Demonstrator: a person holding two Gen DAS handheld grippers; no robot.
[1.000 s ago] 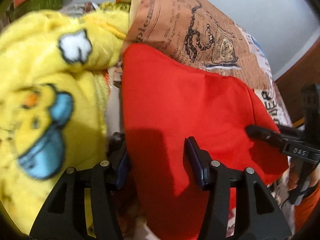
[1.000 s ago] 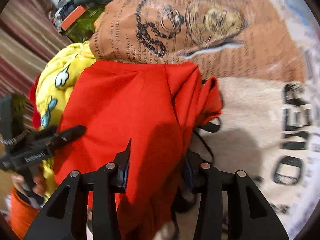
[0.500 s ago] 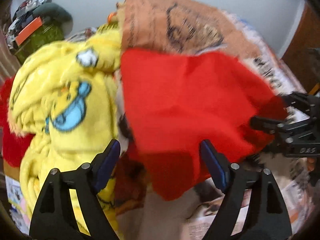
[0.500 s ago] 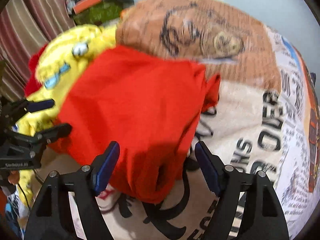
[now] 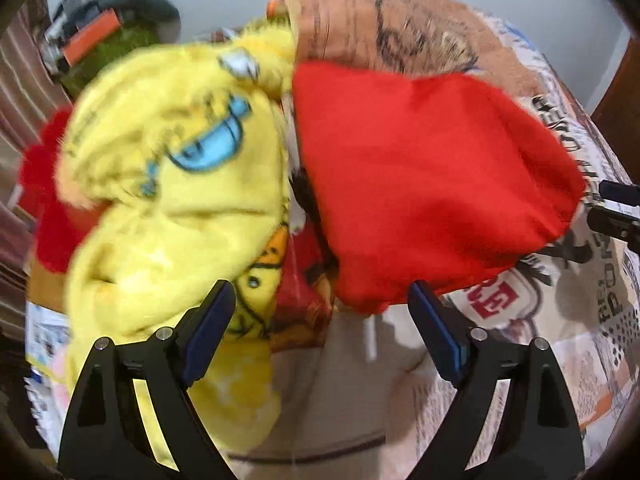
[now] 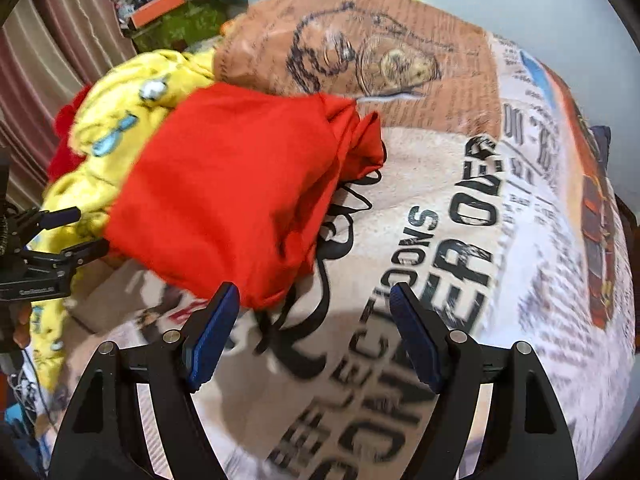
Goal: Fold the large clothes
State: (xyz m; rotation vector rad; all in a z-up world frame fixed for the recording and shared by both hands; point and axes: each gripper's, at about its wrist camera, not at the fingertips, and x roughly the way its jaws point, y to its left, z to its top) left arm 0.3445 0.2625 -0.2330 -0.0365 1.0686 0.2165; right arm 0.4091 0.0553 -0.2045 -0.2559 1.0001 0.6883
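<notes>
**A bedroom at home**

You are over a bed spread with a newsprint-pattern blanket (image 6: 460, 264). Beside it lie a yellow cartoon fleece (image 5: 160, 208) and red garment (image 6: 240, 192); beyond it, striped curtains (image 6: 60, 48) and piled belongings (image 6: 176, 12).

Matt red cloth garment (image 5: 424, 184), fluffy yellow blanket (image 5: 160, 216)

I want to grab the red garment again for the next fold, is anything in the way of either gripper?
Nothing visible. The left gripper and right gripper are both open, empty, just short of the red garment. The yellow fleece lies beside it, not across it.
</notes>
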